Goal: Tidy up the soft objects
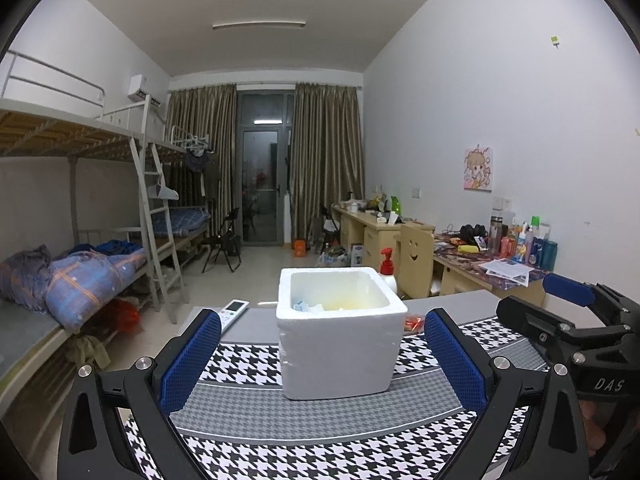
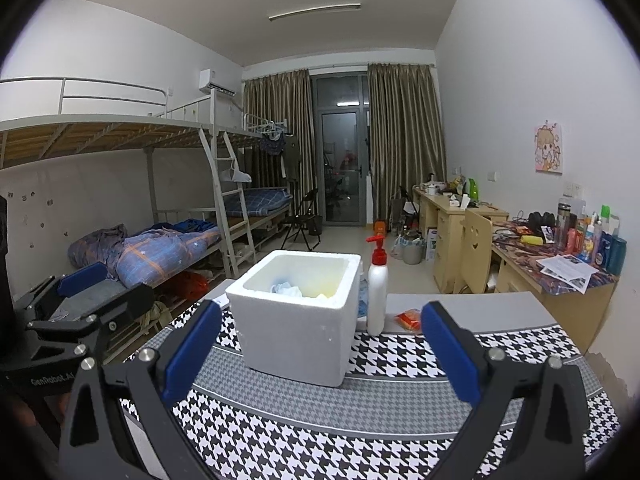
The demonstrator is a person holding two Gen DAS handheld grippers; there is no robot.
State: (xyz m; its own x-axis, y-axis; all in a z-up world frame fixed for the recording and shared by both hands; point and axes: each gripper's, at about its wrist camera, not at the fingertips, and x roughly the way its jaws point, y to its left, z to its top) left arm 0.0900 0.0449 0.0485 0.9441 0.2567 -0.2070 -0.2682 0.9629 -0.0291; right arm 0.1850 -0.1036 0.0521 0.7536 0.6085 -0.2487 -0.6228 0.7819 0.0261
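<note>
foam box: white, open-topped, upright on the houndstooth cloth, central on the table.
soft objects: crumpled white and pale-blue pieces lying inside the box, low against its near wall; kind cannot be told.
left gripper: level, aimed at the box from the near side, blue pads spread wide, nothing between them.
right gripper: level beside the left one, jaws likewise parted wide and bare, box ahead between the fingers.
pump bottle: white, red pump, upright just right of the box.
orange packet: flat, right of the bottle.
remote control: behind the box, to its left.
</note>
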